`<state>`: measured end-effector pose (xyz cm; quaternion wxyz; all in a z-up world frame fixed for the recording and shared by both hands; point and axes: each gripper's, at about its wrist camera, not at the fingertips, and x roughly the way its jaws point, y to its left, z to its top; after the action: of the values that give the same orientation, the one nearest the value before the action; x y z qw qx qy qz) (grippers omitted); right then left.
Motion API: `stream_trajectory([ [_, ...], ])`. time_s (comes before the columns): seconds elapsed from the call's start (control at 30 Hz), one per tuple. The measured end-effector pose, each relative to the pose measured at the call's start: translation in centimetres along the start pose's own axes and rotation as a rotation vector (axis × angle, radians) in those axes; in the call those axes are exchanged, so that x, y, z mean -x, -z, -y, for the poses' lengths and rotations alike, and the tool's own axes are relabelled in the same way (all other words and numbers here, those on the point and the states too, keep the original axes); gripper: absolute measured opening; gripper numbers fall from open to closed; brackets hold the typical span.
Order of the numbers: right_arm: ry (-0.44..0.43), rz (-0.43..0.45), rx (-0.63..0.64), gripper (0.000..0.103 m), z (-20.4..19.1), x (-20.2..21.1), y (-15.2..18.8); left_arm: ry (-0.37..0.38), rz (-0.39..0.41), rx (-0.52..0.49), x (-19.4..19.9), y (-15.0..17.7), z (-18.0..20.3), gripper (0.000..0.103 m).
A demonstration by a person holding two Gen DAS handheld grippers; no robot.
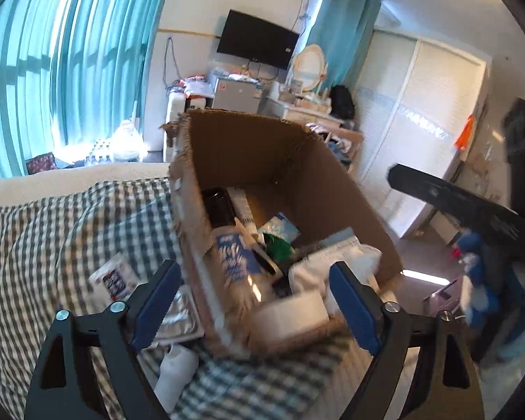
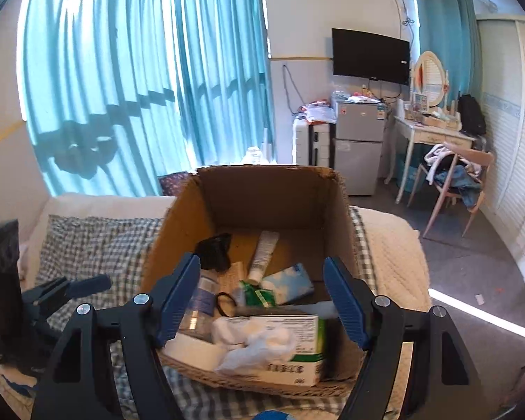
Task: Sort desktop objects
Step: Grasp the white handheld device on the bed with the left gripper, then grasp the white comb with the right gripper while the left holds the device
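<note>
cardboard box [image 2: 273, 210] sits on the checked blanket [image 1: 52, 231] of the bed, directly ahead of and below both grippers, already holding a tube, bottles and packets. left gripper [image 1: 255, 304] stands with jaws wide and nothing between the pads; right gripper [image 2: 262, 297] stands moderately wide, likewise empty. loose items remain outside the box on its left side: a small printed packet [image 1: 113, 278], a foil pack [image 1: 178, 318] and a white bottle [image 1: 175, 374], the last lying with its long axis roughly along the left gripper's pointing line. judged nearer hand for these: the left.
</note>
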<state>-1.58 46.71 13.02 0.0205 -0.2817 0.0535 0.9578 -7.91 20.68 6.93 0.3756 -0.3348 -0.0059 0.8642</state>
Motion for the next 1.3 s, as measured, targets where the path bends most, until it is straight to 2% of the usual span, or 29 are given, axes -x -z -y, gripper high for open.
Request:
stream_trajectory([
  [0.07, -0.032, 0.0, -0.001, 0.073, -1.0, 0.3, 0.2, -0.057, 0.017, -0.027, 1.2, 1.5, -0.9, 0.103],
  [0.1, -0.052, 0.001, 0.001, 0.073, -1.6, 0.5, 0.3, -0.104, 0.016, -0.044, 1.3, 2.5, -1.4, 0.103],
  [0.2, -0.084, 0.0, 0.026, 0.073, -3.4, 1.1, 0.8, -0.212, -0.082, -0.051, -1.0, 5.8, -4.4, 0.103],
  [0.3, -0.128, -0.012, 0.056, 0.073, -5.7, 1.2, 1.7, -0.298, -0.174, -0.011, -4.2, 9.8, -7.5, 0.103],
  [0.33, -0.146, -0.022, 0.063, 0.073, -6.4, 1.0, 2.2, -0.298, -0.199, 0.013, -5.0, 10.6, -8.3, 0.103],
  [0.47, -0.178, -0.086, 0.116, 0.073, -8.9, -0.8, 3.9, -0.217, -0.263, 0.107, -7.9, 12.8, -9.7, 0.1],
  [0.53, -0.175, -0.117, 0.151, 0.073, -10.0, -2.0, 4.6, -0.181, -0.304, 0.088, -9.4, 13.2, -9.4, 0.083],
  [0.57, -0.173, -0.126, 0.165, 0.073, -10.3, -2.4, 4.9, -0.18, -0.318, 0.061, -10.0, 13.2, -9.1, 0.056],
  [0.6, -0.174, -0.139, 0.178, 0.073, -10.7, -2.8, 5.2, -0.166, -0.339, 0.023, -10.7, 13.4, -8.8, 0.046],
  [0.67, -0.179, -0.15, 0.191, 0.073, -11.1, -3.4, 5.6, -0.184, -0.333, -0.039, -11.1, 13.6, -8.1, 0.044],
  [0.7, -0.18, -0.154, 0.199, 0.073, -11.3, -3.6, 5.8, -0.182, -0.33, -0.036, -11.0, 13.6, -8.1, 0.044],
  [0.77, -0.181, -0.162, 0.222, 0.073, -11.9, -3.8, 6.4, -0.154, -0.287, 0.0, -9.5, 13.6, -8.5, 0.042],
  [0.83, -0.19, -0.17, 0.242, 0.073, -12.8, -3.9, 6.9, -0.112, -0.197, 0.082, -6.1, 13.6, -9.7, 0.039],
  [0.87, -0.196, -0.172, 0.253, 0.073, -13.3, -4.1, 7.0, -0.1, -0.166, 0.111, -4.9, 13.6, -10.2, 0.027],
  [0.9, -0.2, -0.173, 0.266, 0.073, -14.0, -4.2, 7.3, -0.096, -0.122, 0.147, -3.1, 13.7, -10.9, 0.025],
  [0.97, -0.207, -0.192, 0.299, 0.073, -15.8, -5.0, 8.1, -0.136, -0.064, 0.204, -0.4, 14.0, -12.7, 0.025],
  [1.0, -0.2, -0.207, 0.312, 0.073, -16.7, -5.6, 8.5, -0.162, -0.062, 0.227, 0.3, 14.2, -14.1, 0.025],
  [1.1, -0.19, -0.278, 0.352, 0.073, -19.3, -8.0, 10.3, -0.094, -0.117, 0.32, -0.1, 15.7, -17.4, 0.026],
  [1.17, -0.155, -0.312, 0.379, 0.073, -20.1, -9.4, 11.3, -0.051, -0.14, 0.363, -0.8, 17.0, -17.8, 0.029],
  [1.23, -0.105, -0.317, 0.41, 0.073, -20.7, -10.0, 12.1, -0.051, -0.188, 0.346, -2.1, 17.7, -17.4, 0.053],
  [1.27, -0.093, -0.315, 0.423, 0.073, -20.8, -10.2, 12.1, -0.055, -0.205, 0.339, -2.7, 18.0, -17.3, 0.07],
  [1.3, -0.087, -0.316, 0.434, 0.073, -21.1, -10.3, 12.3, -0.044, -0.228, 0.337, -3.6, 18.4, -16.9, 0.074],
])
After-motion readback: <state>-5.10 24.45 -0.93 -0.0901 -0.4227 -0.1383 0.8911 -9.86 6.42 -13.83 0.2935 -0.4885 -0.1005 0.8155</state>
